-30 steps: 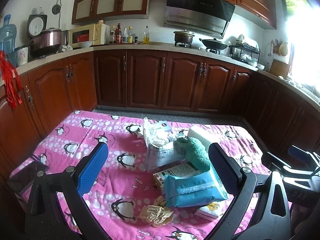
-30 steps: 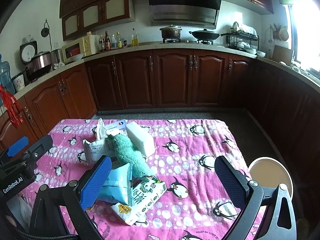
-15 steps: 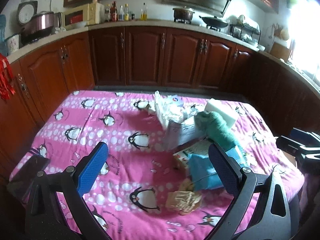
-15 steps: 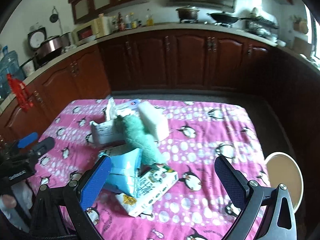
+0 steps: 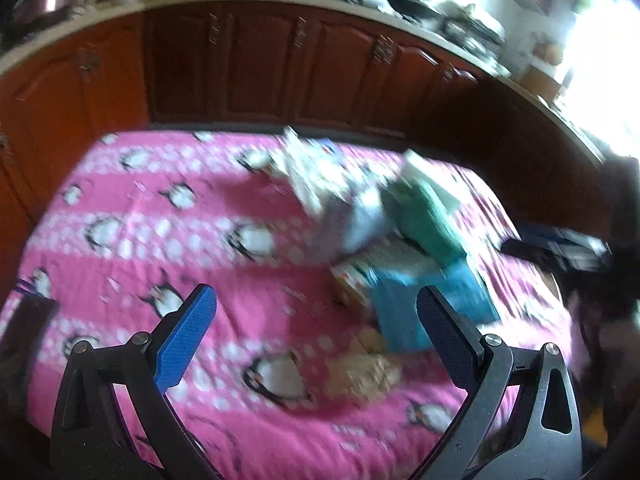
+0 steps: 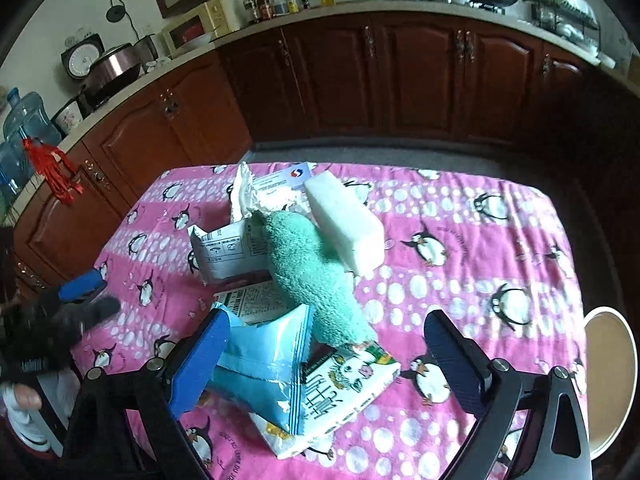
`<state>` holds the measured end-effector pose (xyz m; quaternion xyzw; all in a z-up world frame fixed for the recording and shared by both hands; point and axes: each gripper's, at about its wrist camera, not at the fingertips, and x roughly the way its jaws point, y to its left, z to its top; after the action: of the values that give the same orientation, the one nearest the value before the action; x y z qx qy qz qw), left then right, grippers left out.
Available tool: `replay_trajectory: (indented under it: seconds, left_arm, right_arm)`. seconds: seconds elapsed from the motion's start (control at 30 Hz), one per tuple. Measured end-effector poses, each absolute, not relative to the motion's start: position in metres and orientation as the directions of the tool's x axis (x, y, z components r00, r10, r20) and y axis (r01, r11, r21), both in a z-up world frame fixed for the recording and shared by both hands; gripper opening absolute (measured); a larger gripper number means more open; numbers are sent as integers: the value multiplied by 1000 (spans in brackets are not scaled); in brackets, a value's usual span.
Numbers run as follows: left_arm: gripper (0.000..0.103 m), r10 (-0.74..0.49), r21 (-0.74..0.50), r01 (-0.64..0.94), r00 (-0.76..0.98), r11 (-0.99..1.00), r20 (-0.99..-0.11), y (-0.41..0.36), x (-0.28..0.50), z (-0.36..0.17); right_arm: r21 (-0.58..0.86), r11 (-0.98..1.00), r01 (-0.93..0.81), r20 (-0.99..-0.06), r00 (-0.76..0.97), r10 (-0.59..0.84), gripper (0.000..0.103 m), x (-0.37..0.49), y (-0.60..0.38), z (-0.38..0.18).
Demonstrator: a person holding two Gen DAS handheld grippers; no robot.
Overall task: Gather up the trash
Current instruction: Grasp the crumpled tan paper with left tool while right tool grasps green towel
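A heap of trash lies on the pink penguin tablecloth (image 6: pixel 460 248). It holds a light blue snack bag (image 6: pixel 268 364), a white printed carton (image 6: pixel 344 388), a green fuzzy sock (image 6: pixel 308 264), a white foam block (image 6: pixel 344 220) and white wrappers (image 6: pixel 228 248). My right gripper (image 6: pixel 326 356) hovers over the blue bag and carton, its jaws closing, pads not pressing anything. The left wrist view is blurred: my left gripper (image 5: pixel 316 340) stands open above the cloth, beside the blue bag (image 5: pixel 416 304) and a crumpled tan paper (image 5: pixel 364 372).
Dark wooden cabinets (image 6: pixel 400 72) run behind the table, with a countertop of appliances and bottles. A round stool (image 6: pixel 612 376) stands off the table's right edge. A red tassel (image 6: pixel 56 168) hangs at left. The other gripper (image 6: pixel 60 316) shows at the left table edge.
Both cameras have tipped downward and come closer to the table, so the trash heap fills more of each view. The right jaws stand slightly narrower than before.
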<state>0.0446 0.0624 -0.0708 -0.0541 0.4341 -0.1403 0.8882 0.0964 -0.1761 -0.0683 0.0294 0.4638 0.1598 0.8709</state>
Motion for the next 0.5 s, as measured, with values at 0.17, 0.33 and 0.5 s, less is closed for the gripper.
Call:
replay_trajectory:
  seconds: [0.17,0.33,0.5]
  left_arm:
    - [100,-337,-237,258,477,937,-812,47,36,-97]
    - [100,-297,-185,276,451,943,-842,32,37,-116]
    - [82,-283,-164,298,417,940,-864,20,47,-125]
  right_arm:
    - [194,934,-301,-820,473,323,66,109,-160,-78]
    - [188,929,-318,-834,448,322,61,125,-145,-90]
    - [153,933,-327,-864,413,287,61,144,-129,-108]
